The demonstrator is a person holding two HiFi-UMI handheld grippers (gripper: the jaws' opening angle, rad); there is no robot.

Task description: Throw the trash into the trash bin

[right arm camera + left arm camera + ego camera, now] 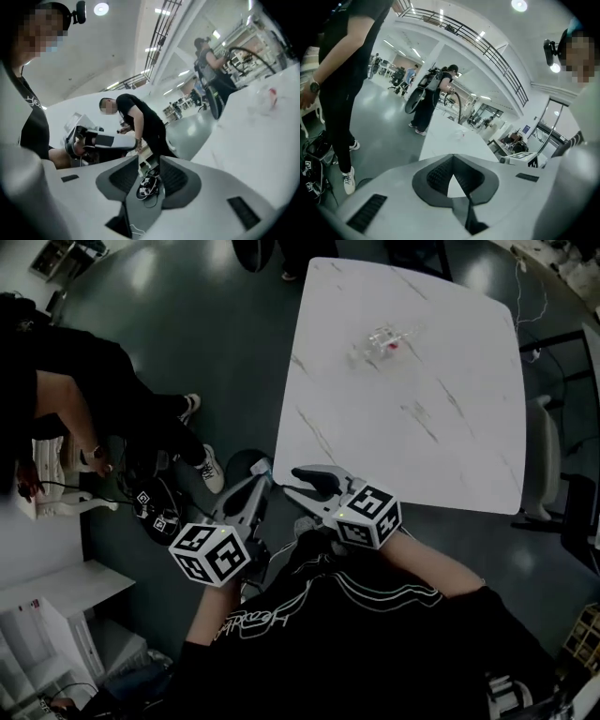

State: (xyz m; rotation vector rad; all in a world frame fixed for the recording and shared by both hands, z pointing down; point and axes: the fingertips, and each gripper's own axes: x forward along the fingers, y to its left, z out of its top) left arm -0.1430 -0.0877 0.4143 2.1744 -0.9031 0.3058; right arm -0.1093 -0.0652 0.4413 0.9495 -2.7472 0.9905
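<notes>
Left gripper (260,471): jaws closed tip to tip, nothing held, at the desk's near corner.
Right gripper (306,487): jaws a narrow gap apart, nothing between them, just beside the left gripper.
Trash (386,341): clear crumpled piece with a red spot, on the desk's far part, well apart from both grippers.
Desk (422,437): white, marbled.
Bystander (94,395): dark clothes, on the floor at the left.

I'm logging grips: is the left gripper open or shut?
Shut: the left gripper shows its tips touching in its own view, with nothing held between them.
</notes>
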